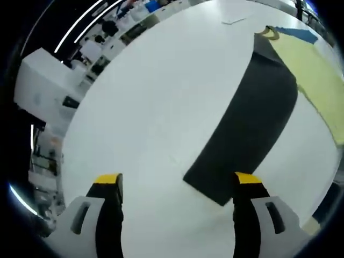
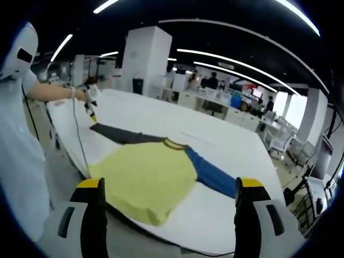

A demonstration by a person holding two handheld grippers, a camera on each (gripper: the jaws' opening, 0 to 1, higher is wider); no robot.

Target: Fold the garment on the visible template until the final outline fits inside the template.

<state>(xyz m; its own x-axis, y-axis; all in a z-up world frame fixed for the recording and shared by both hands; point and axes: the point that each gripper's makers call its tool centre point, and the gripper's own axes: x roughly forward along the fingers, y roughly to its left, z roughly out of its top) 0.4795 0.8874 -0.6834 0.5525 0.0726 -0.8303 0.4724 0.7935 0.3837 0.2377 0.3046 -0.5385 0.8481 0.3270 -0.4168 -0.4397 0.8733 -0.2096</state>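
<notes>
Yellow garment (image 2: 145, 177): spread flat on white table (image 2: 226, 156), near edge; blue sleeve (image 2: 212, 174) extends right, dark sleeve (image 2: 121, 134) left.
Dark sleeve, left gripper view (image 1: 247, 134): laid out beyond jaws, likely next fold.
Left gripper (image 1: 177, 185): jaws wide, empty, hovering for approach.
Right gripper (image 2: 169, 191): jaws wide, empty, held back to frame garment.
Template: cannot tell.

Each hand-held gripper (image 1: 177, 188) (image 2: 169, 193) has black jaws, yellow tips and white housings; the person (image 2: 19, 161) wears white.
</notes>
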